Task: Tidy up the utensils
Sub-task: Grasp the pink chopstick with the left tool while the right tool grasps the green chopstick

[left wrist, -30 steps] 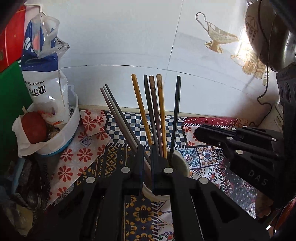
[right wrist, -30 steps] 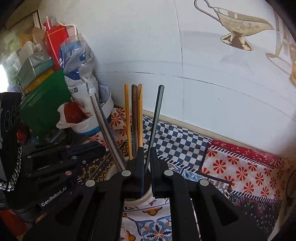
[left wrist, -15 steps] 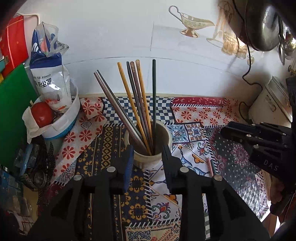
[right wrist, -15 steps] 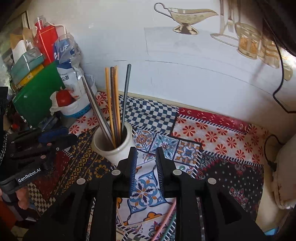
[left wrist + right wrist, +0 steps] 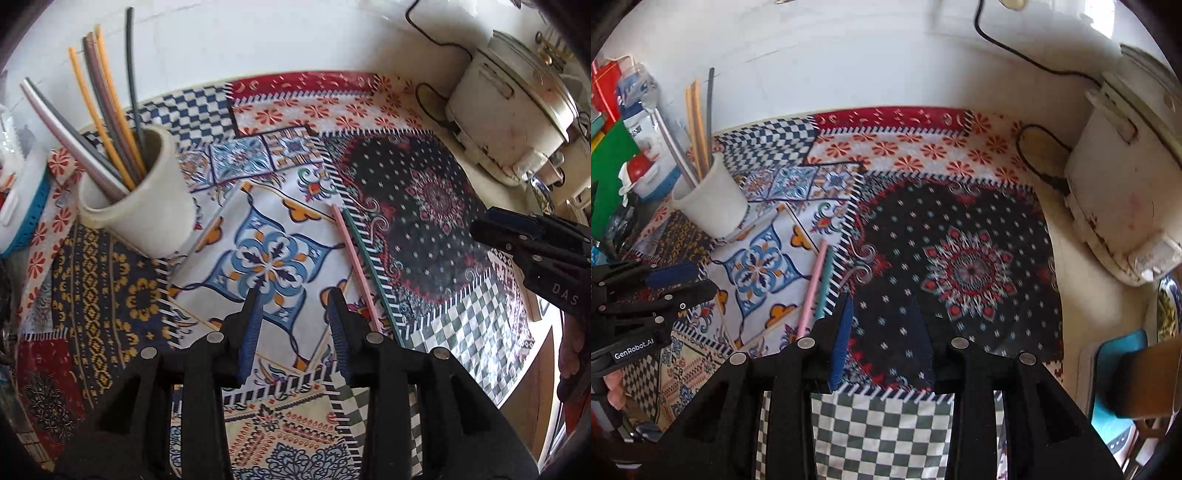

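wrist views: steeply down, near | shared: patterned cloth (image 5: pixel 273 258), cup (image 5: pixel 709 206)

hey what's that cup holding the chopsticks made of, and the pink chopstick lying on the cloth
Cup: probably glazed ceramic, judging by its thick rounded rim and cream, slightly glossy wall; could be plastic.
Pink chopstick: likely plastic or a similar moulded composite, with uniform pastel colour and a matte, grainless surface.

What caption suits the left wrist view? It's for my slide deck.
Left gripper, jaws opening and empty, above patterned cloth; pink chopstick and green chopstick beside it, cup of chopsticks upper left.
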Motion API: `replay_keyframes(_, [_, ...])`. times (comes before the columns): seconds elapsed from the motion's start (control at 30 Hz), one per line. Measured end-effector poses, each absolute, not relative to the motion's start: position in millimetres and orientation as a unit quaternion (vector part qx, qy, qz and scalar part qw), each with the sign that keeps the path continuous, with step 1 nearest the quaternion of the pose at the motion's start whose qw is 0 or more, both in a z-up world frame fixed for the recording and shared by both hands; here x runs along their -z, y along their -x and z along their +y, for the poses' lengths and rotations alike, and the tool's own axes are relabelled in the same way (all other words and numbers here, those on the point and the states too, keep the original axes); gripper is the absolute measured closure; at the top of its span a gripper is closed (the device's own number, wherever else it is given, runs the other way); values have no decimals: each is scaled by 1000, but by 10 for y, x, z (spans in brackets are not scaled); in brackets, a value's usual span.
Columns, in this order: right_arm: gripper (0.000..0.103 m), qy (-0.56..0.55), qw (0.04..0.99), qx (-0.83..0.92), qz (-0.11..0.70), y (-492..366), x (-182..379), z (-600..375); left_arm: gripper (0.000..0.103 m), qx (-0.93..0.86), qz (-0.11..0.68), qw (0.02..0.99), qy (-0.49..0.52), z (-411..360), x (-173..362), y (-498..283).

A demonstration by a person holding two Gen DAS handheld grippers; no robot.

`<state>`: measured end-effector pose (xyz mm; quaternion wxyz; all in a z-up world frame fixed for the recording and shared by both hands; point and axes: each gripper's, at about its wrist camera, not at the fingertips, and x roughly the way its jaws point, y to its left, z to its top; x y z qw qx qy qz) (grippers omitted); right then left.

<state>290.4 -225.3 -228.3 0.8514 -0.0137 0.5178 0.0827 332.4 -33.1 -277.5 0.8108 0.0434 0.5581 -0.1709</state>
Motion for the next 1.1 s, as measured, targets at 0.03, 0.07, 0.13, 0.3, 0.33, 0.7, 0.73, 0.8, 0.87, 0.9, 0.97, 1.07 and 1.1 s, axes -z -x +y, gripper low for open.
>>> replay_keyframes(0.03, [73, 9, 849, -76, 523, -2871, 2329, -2311, 68, 179, 565, 804, -48, -406, 2843, -3319])
replay_keyframes(0.07, [73, 5, 846, -72, 528, -2828, 2364, -2360, 68, 185, 571, 798, -55, -475, 2901, -3313])
replay_keyframes(0.13, [73, -5, 840, -67, 538, -2766, 2449, -2439, 68, 193, 582, 787, -68, -604, 3020, -3302])
replay_keyframes(0.3, [73, -22, 828, -61, 556, -2640, 2606, -2529, 68, 210, 604, 765, -80, -844, 3230, -3273])
replay_keyframes(0.33, [73, -26, 826, -61, 559, -2616, 2628, -2538, 68, 213, 605, 763, -82, -881, 3246, -3263])
replay_keyframes(0.7, [73, -46, 808, -91, 580, -2474, 2799, -2438, 74, 200, 603, 768, -80, -1002, 3336, -3275])
replay_keyframes(0.73, [73, -50, 806, -100, 581, -2478, 2809, -2394, 85, 194, 604, 769, -80, -973, 3344, -3284])
replay_keyframes(0.8, [73, -49, 803, -115, 582, -2496, 2836, -2287, 96, 184, 602, 772, -87, -904, 3348, -3294])
replay_keyframes(0.87, [73, -39, 800, -129, 584, -2503, 2870, -2155, 97, 180, 605, 772, -79, -799, 3342, -3296])
replay_keyframes(0.9, [73, -34, 798, -137, 586, -2506, 2890, -2089, 98, 177, 606, 771, -77, -747, 3334, -3297])
replay_keyframes(0.97, [73, -25, 793, -154, 589, -2508, 2934, -1961, 98, 170, 609, 772, -72, -645, 3336, -3299])
replay_keyframes(1.07, [73, -1, 788, -168, 592, -2499, 3001, -1786, 98, 160, 615, 770, -58, -465, 3329, -3286])
replay_keyframes(1.1, [73, 9, 787, -170, 593, -2491, 3015, -1743, 99, 156, 617, 769, -56, -417, 3328, -3278])
